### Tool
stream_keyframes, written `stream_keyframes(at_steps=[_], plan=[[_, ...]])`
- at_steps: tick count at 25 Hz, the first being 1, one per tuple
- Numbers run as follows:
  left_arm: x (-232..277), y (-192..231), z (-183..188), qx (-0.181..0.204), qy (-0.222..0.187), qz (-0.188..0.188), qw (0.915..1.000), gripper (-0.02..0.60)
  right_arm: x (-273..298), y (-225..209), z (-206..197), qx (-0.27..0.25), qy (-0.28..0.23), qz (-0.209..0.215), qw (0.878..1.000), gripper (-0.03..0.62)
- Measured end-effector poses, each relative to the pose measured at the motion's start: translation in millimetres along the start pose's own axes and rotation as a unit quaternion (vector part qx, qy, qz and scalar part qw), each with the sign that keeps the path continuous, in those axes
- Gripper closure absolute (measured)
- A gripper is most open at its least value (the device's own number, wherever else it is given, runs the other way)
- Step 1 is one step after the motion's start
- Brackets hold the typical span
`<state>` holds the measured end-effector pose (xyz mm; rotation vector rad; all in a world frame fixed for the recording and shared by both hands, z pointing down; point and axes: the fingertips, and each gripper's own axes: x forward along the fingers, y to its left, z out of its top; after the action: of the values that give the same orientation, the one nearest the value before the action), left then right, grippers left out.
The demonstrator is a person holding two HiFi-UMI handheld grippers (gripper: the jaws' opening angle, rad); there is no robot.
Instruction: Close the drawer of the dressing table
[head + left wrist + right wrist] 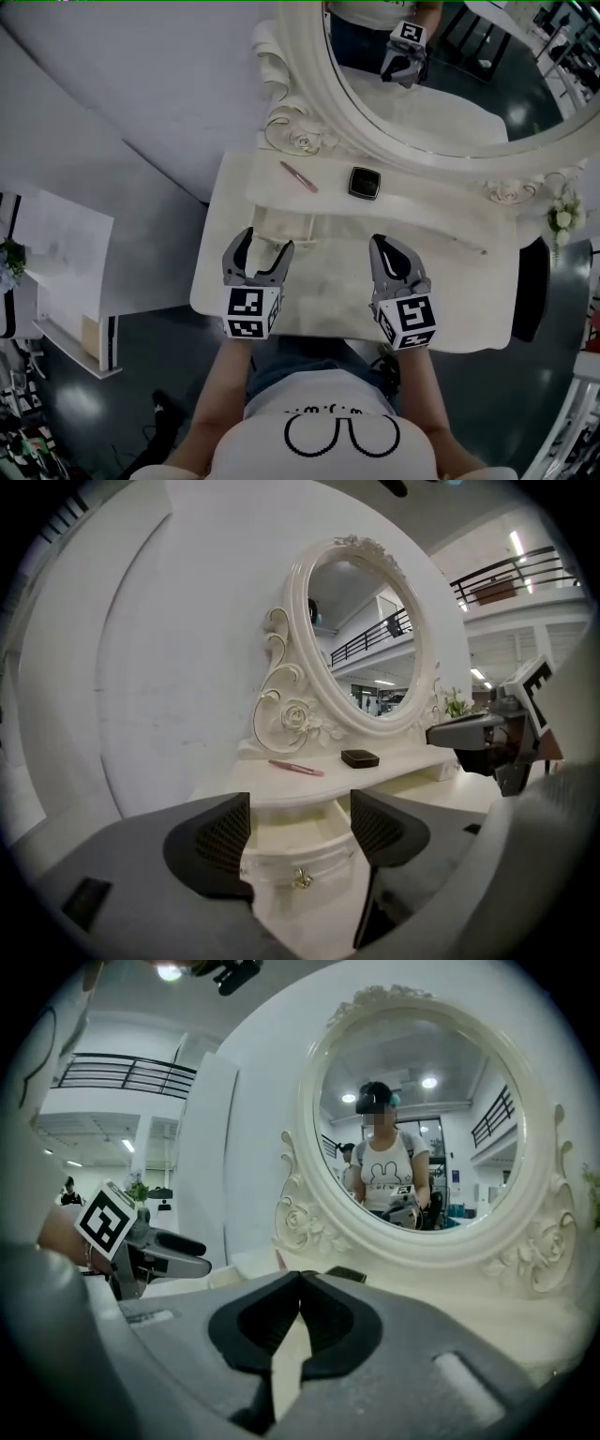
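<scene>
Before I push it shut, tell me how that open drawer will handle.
The drawer looks like a small rigid box, so it should slide straight in, not flex. What shows of its inside is bare, so it is probably light and may slam. Its knob is small and shiny; the flat front seems the surer place to push.

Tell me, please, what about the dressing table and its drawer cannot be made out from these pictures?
- Drawer handle: head view, under the left gripper.
- Whole drawer: right gripper view, behind the right gripper itself.
- Mirror top: head view, cut off by the upper edge.
- Black case: head view, too small to identify.
- Table legs: head view, hidden under the tabletop.
</scene>
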<state>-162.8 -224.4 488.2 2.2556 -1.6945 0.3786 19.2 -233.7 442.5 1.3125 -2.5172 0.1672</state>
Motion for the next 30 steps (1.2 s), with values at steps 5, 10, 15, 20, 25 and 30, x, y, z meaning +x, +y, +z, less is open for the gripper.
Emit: stream_keyframes(at_steps=[5, 10, 15, 20, 25, 30], plan=[[5, -3, -38, -0.011, 0.027, -0.004, 0.9996, 0.261, 2, 4, -29, 0.011, 0.026, -0.017, 0.999, 0.591], [10, -1, -71, -0.033, 0.055, -0.004, 0.9979, 0.288, -2, 5, -57, 0.028, 0.059, -0.034, 0.997, 0.591], [22, 0, -91, -0.016, 0.075, -0.003, 0.9971, 0.354, -2, 14, -67, 0.022, 0.074, -0.027, 0.997, 0.591], [29, 7, -103, -0.006, 0.086, 0.023, 0.996, 0.485, -2, 18, -67, 0.002, 0.082, -0.022, 0.996, 0.591], [28, 5, -103, -0.01, 0.091, 0.023, 0.9956, 0.486, -6, 14, -66, -0.004, 0.086, -0.025, 0.996, 0.59], [27, 2, -93, -0.029, 0.081, 0.017, 0.9962, 0.486, -3, 13, -61, -0.012, 0.084, -0.024, 0.996, 0.591]])
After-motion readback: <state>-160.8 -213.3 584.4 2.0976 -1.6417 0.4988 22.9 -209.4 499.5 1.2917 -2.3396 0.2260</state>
